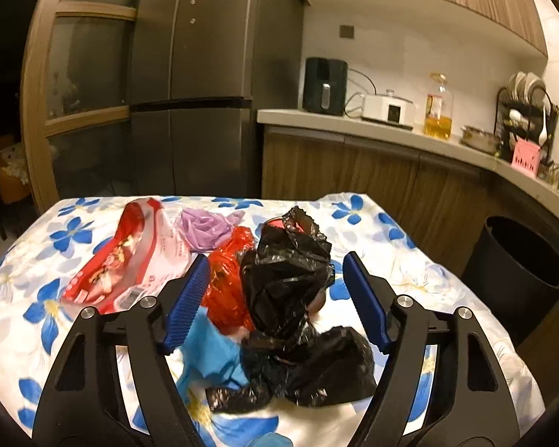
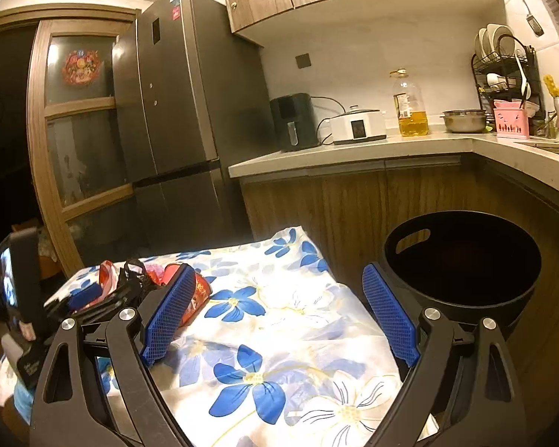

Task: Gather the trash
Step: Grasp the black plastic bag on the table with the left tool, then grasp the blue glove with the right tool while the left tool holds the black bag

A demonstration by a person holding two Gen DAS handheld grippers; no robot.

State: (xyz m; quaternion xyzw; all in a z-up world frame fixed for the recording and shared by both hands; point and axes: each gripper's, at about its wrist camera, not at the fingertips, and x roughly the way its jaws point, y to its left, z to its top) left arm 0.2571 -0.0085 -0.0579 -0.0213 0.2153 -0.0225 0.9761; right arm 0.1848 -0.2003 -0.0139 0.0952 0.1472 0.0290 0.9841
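On the flowered tablecloth [image 1: 384, 231] lies a pile of trash: crumpled black plastic bags [image 1: 287, 279], a red net bag [image 1: 227, 279], a blue bag [image 1: 208, 357], a purple bag [image 1: 205, 229] and a red-and-white snack packet [image 1: 130, 260]. My left gripper [image 1: 275, 301] is open, its blue pads either side of the black bags, just above them. My right gripper [image 2: 279, 320] is open and empty over the bare cloth [image 2: 272, 335], right of the pile [image 2: 138, 279]. A black trash bin [image 2: 462, 260] stands on the floor right of the table; it also shows in the left wrist view [image 1: 518, 272].
A grey fridge [image 1: 190, 74] stands behind the table. The kitchen counter [image 2: 354, 152] carries an air fryer [image 2: 294, 123], a cooker [image 2: 357, 126], an oil bottle [image 2: 410, 108], a pot [image 2: 464, 121] and a dish rack [image 2: 503, 70]. The left gripper's body [image 2: 22, 298] shows at the left.
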